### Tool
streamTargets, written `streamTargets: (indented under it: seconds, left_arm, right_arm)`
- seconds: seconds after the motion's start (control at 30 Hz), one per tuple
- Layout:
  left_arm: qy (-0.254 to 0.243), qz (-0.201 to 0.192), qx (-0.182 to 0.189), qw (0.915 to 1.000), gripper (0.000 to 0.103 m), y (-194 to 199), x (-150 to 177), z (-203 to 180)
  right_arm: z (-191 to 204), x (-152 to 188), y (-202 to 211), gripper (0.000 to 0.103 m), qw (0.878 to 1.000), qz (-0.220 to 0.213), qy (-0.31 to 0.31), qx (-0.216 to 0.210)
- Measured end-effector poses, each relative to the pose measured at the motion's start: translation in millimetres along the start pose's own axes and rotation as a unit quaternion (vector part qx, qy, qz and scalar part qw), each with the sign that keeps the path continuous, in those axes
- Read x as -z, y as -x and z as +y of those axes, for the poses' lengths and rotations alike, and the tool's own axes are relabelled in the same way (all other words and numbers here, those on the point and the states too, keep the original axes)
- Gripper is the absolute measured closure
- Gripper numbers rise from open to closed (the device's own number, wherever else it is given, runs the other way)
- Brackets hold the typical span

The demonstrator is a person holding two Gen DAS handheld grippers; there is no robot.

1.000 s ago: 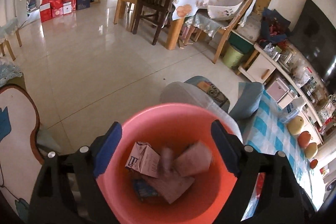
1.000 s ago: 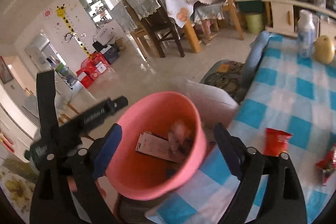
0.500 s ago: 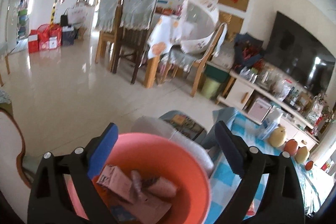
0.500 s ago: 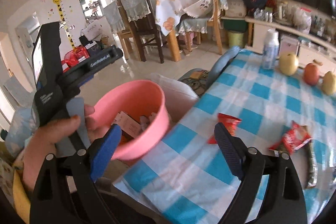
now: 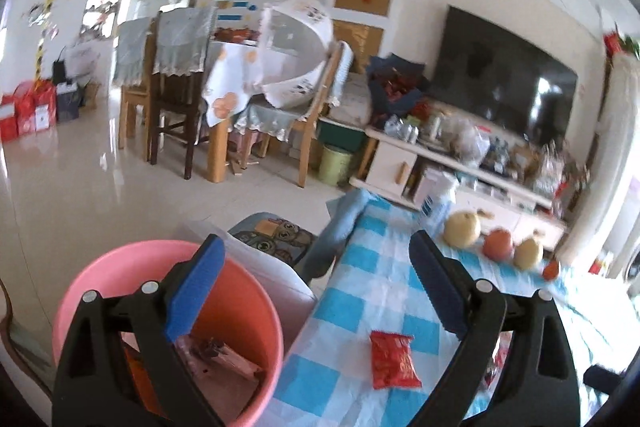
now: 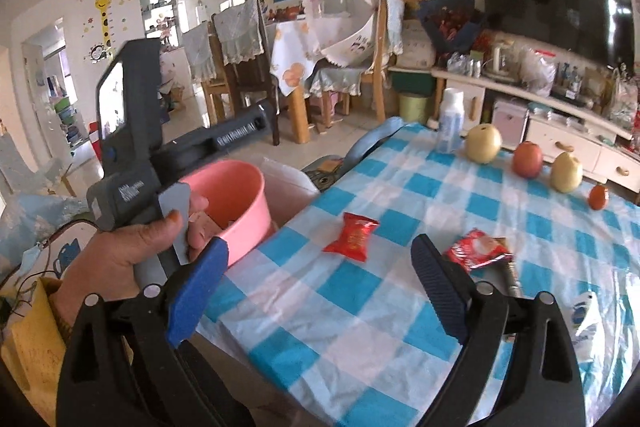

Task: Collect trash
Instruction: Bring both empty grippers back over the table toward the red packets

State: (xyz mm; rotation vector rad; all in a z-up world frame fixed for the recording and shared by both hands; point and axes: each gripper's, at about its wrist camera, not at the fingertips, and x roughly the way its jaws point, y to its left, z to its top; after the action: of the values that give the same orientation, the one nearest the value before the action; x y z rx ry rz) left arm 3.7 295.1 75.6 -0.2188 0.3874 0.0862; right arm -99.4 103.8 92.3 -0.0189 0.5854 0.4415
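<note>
Both grippers, left gripper [image 5: 316, 287] and right gripper [image 6: 320, 279], stand spread and empty. The small red foil snack wrapper [image 6: 352, 235] lies on the blue-checked tabletop [image 6: 360, 307] near the round pink plastic bin [image 5: 120, 267]. The right gripper had best straddle the wrapper low and pinch its middle.

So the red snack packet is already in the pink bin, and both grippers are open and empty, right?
Not quite. The red snack packet lies on the checked tablecloth, outside the pink bin, as the left wrist view shows. The rest holds: the left gripper and right gripper both have open, empty jaws.
</note>
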Motion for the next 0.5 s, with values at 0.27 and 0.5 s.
streamTargets:
  seconds: [0.27, 0.5]
  left_arm:
    - [-0.056, 0.028, 0.026, 0.9977, 0.009, 9, 24, -42]
    - [-0.076, 0.05, 0.044, 0.9948, 0.009, 15, 41, -62]
  right_arm:
    - [-5, 20, 22, 0.011, 1.0, -0.016, 0.012, 0.016]
    - [-14, 32, 38, 0.009, 0.999, -0.033, 0.014, 0.025]
